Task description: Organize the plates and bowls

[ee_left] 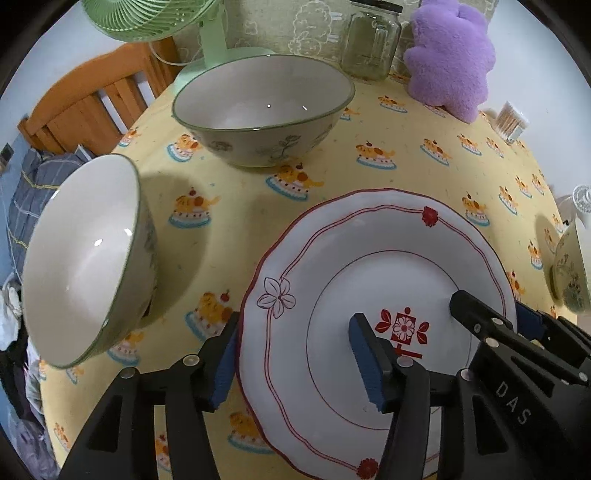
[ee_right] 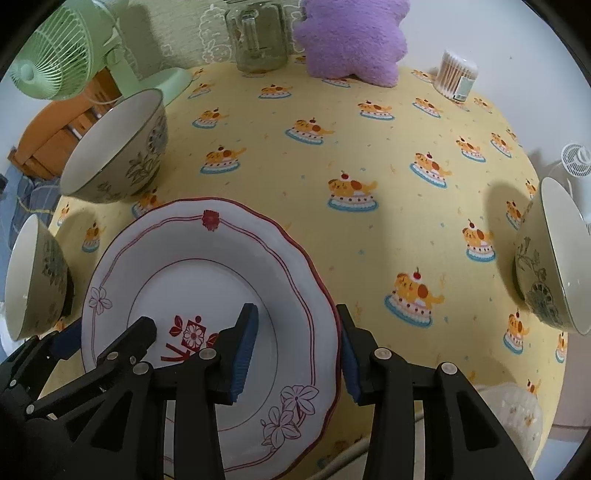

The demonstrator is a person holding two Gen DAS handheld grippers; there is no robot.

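Observation:
A white scalloped plate (ee_left: 369, 266) with red trim and flower marks lies at the table's near edge; it also shows in the right wrist view (ee_right: 207, 258). My left gripper (ee_left: 295, 354) is open, its jaws straddling the plate's left rim. My right gripper (ee_right: 297, 354) is open, its jaws straddling the plate's right rim. The right gripper also shows in the left wrist view (ee_left: 491, 317), and the left gripper in the right wrist view (ee_right: 107, 332). Three green-rimmed floral bowls stand around: one far left (ee_left: 258, 114) (ee_right: 118, 147), one near left (ee_left: 85, 258) (ee_right: 33, 280), one right (ee_right: 554, 258) (ee_left: 570, 273).
A yellow tablecloth (ee_right: 369, 155) with cake prints covers the table. At the back stand a green fan (ee_right: 62, 48), a glass jar (ee_right: 258, 33), a purple plush (ee_right: 354, 37) and a cotton swab box (ee_right: 456, 75). A wooden chair (ee_left: 92, 99) is behind the left side.

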